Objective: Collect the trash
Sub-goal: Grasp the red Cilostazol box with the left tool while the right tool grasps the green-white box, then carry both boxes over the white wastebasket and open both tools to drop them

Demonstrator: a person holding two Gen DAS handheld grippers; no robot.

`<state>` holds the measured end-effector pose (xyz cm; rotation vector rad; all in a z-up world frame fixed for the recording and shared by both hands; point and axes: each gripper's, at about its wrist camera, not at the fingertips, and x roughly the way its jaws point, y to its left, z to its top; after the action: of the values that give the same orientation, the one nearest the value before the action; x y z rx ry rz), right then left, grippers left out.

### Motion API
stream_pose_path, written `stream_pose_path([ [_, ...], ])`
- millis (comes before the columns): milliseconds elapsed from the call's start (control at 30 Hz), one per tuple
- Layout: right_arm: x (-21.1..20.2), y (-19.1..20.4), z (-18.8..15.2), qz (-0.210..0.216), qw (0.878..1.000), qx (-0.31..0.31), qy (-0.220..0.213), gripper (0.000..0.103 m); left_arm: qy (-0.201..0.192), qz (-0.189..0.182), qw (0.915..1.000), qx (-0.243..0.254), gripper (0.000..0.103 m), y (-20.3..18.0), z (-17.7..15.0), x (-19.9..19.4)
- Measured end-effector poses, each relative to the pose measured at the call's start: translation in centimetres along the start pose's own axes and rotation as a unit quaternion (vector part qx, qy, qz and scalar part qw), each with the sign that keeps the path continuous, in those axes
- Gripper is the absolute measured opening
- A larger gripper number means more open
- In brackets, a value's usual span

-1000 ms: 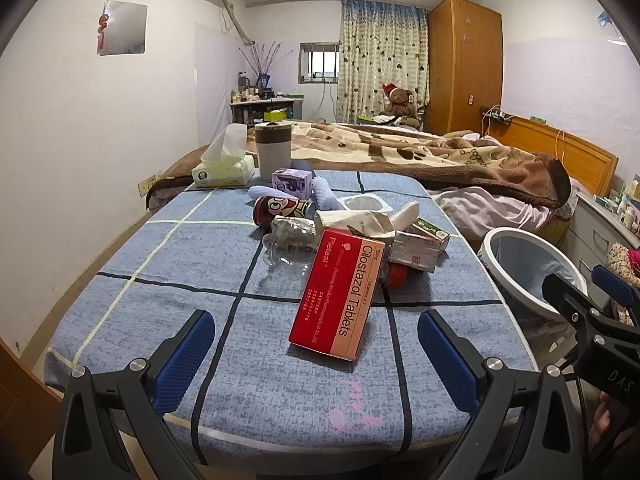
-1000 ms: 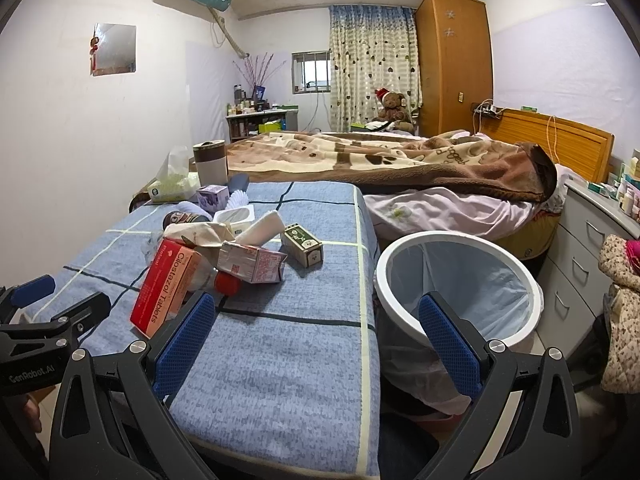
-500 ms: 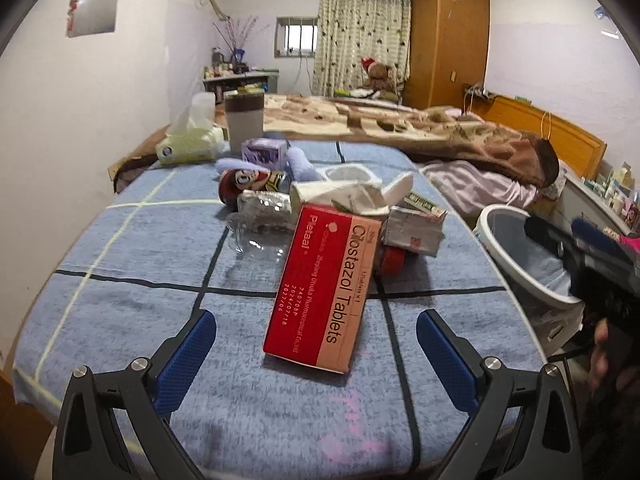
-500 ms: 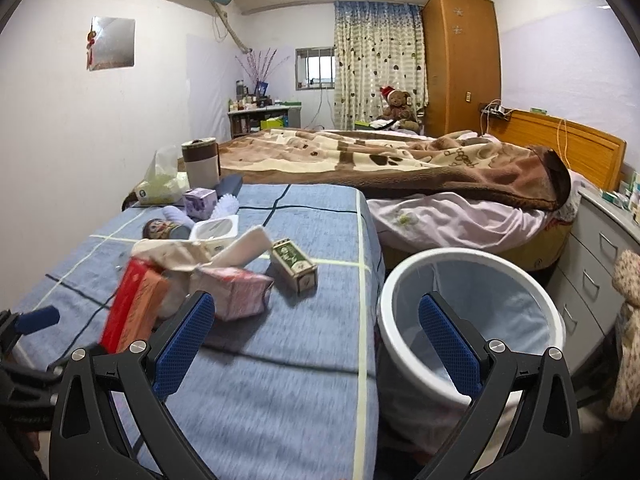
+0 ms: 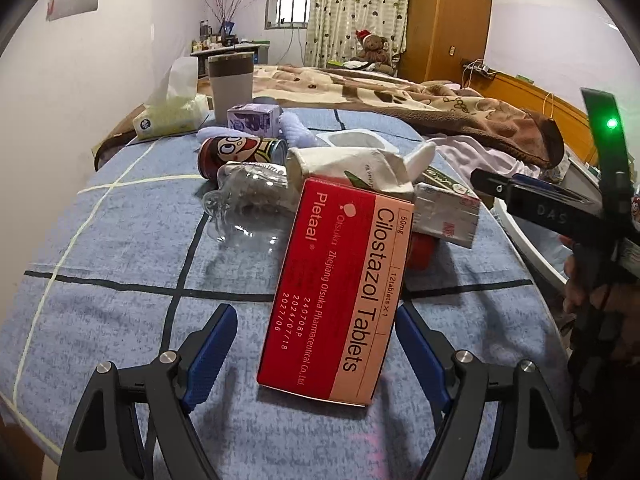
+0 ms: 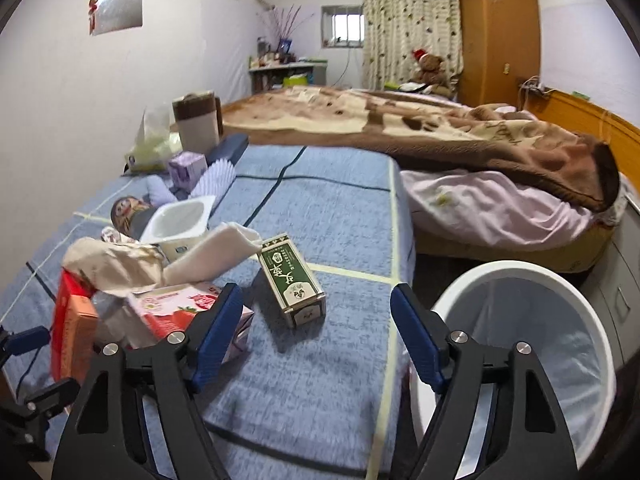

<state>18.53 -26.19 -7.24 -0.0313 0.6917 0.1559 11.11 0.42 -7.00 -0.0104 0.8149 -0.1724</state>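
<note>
A pile of trash lies on the blue checked cloth (image 5: 120, 264). Its nearest piece is a red tablet box (image 5: 340, 288), whose near end sits between the jaws of my left gripper (image 5: 316, 344); the jaws are closing and the pads stand clear of the box. Behind the box are a clear plastic bottle (image 5: 248, 204), a cartoon can (image 5: 240, 152), a crumpled paper bag (image 5: 352, 168) and a pink carton (image 5: 448, 212). My right gripper (image 6: 316, 328) hangs just short of a green carton (image 6: 292, 280), jaws closing, nothing between them. A white bin (image 6: 520, 344) stands at the right.
At the back of the cloth are a tissue pack (image 5: 172, 116), a grey tumbler (image 5: 232, 88), a purple box (image 5: 252, 120) and a white plastic cup (image 6: 180, 224). A bed with a brown blanket (image 6: 420, 124) lies beyond. A drawer unit (image 6: 616, 280) stands right of the bin.
Both grippers have moved forward and down toward the pile, and both have narrowed their jaws. The red box now lies between the left jaws; the green carton is closer to the right ones.
</note>
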Motion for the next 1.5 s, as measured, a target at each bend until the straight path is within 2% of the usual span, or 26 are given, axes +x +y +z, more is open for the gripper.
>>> stream_pose_path([
  [133, 0.8, -0.1, 0.2, 0.014, 1.000, -0.016, 0.016, 0.077, 0.003, -0.004, 1.0000, -0.004, 0.081, 0.4, 0.2, 0.5],
  [200, 1.4, 0.1, 0.3, 0.016, 0.999, -0.028, 0.028, 0.076, 0.006, -0.010, 0.9999, -0.006, 0.070, 0.4, 0.4, 0.7],
  [233, 1.6, 0.2, 0.4, 0.018, 0.999, -0.030, 0.031, 0.074, 0.007, -0.016, 0.9999, -0.003, 0.069, 0.3, 0.4, 0.8],
  [300, 2.2, -0.2, 0.7, 0.031, 0.998, -0.029, 0.044, 0.067, 0.006, -0.018, 0.9998, -0.001, 0.069, 0.2, 0.5, 0.9],
  [567, 3.8, -0.4, 1.3, 0.056, 0.995, -0.026, 0.076, 0.057, 0.001, -0.027, 0.9995, -0.019, 0.069, 0.5, 0.7, 0.6],
  [700, 4.2, -0.3, 1.2, 0.064, 0.994, -0.024, 0.083, 0.043, 0.001, -0.023, 0.9995, -0.024, 0.068, 0.6, 0.8, 0.6],
  [733, 4.3, -0.3, 1.1, 0.064, 0.994, -0.024, 0.085, 0.043, 0.000, -0.023, 0.9994, -0.025, 0.068, 0.6, 0.8, 0.6],
  [1100, 2.3, -0.8, 1.2, 0.061, 0.997, -0.004, 0.052, 0.038, -0.015, -0.022, 0.9993, -0.024, 0.068, 0.1, 1.3, -0.5],
  [1500, -1.4, -1.1, 0.5, 0.078, 0.996, 0.032, 0.008, 0.037, -0.036, -0.026, 0.9988, -0.021, 0.066, -0.6, 1.4, -2.5],
])
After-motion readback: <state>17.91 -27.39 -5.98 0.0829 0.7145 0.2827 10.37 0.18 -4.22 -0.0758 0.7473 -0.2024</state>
